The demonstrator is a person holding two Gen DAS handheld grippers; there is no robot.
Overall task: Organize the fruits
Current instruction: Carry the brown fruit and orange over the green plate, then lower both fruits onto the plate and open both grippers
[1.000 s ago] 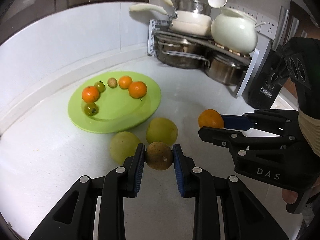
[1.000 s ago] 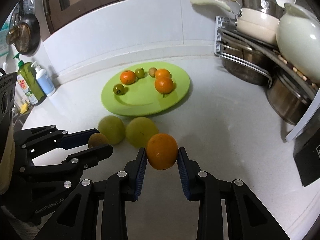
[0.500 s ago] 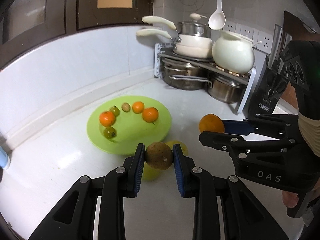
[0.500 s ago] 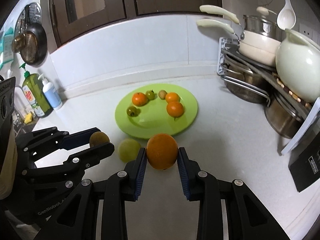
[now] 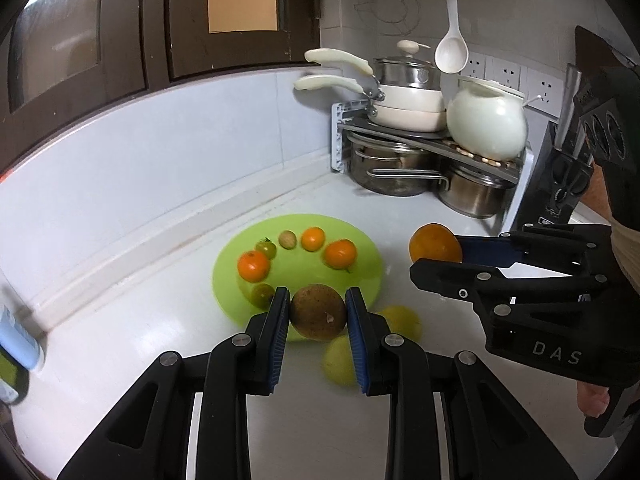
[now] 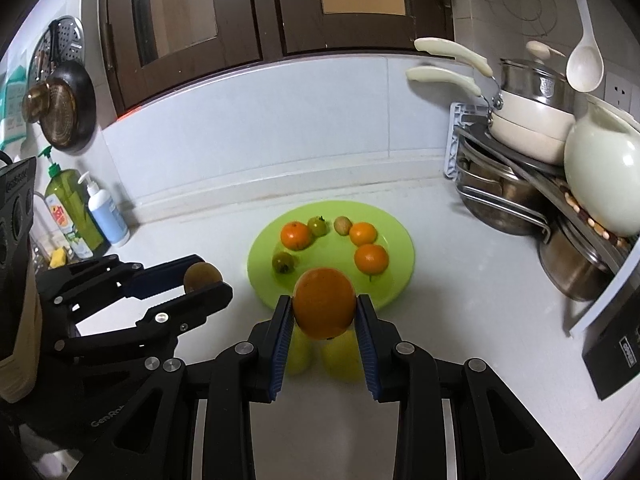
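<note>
My left gripper (image 5: pixel 318 312) is shut on a round brown fruit (image 5: pixel 318 311), held above the counter; the same brown fruit (image 6: pixel 202 276) shows in the left gripper (image 6: pixel 208 280) in the right wrist view. My right gripper (image 6: pixel 324 312) is shut on a large orange (image 6: pixel 324 304), also lifted; this orange (image 5: pixel 435 244) sits in the right gripper (image 5: pixel 438 250) at the right of the left wrist view. Below lies a green plate (image 6: pixel 396 280) with three small oranges, two greenish tomatoes and a small brown fruit. Two yellow-green fruits (image 5: pixel 340 362) rest on the counter beside the plate, partly hidden.
A pot rack (image 6: pixel 516 184) with steel pots, cream pans and a white kettle (image 6: pixel 600 184) fills the right corner. Soap bottles (image 6: pixel 92 212) stand at the left. A black box (image 6: pixel 616 348) sits at the right edge. A ladle (image 6: pixel 586 64) hangs on the wall.
Both grippers have risen with their fruits still held, so the plate and counter look farther below. The two yellow-green fruits stayed on the counter.
</note>
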